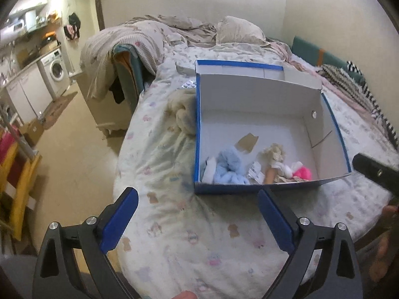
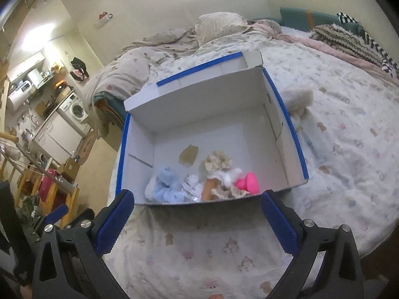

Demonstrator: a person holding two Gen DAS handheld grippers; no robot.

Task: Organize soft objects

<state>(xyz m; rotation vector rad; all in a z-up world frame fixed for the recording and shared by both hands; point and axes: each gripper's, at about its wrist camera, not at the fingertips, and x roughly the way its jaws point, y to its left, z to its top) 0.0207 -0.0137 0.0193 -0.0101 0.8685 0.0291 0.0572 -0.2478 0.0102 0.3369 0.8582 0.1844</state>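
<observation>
An open blue-and-white cardboard box (image 1: 294,99) (image 2: 219,104) lies on the bed. At its near end lie a light blue fluffy piece (image 1: 229,167) (image 2: 165,182), a doll with cream hair (image 1: 274,159) (image 2: 218,169) and a pink fluffy piece (image 1: 303,173) (image 2: 248,183). A cream plush piece (image 1: 183,109) (image 2: 298,99) lies on the bed outside the box. My left gripper (image 1: 198,219) is open and empty, just in front of the box. My right gripper (image 2: 198,220) is open and empty at the box's near wall. Part of the right gripper shows in the left wrist view (image 1: 374,172).
The bed (image 1: 174,236) carries a rumpled duvet and pillow (image 1: 239,31) at the far end and striped cloth (image 2: 349,39) by the wall. To the left the bed edge drops to the floor (image 1: 74,144), with a washing machine (image 1: 56,71) and a yellow rack (image 1: 17,186).
</observation>
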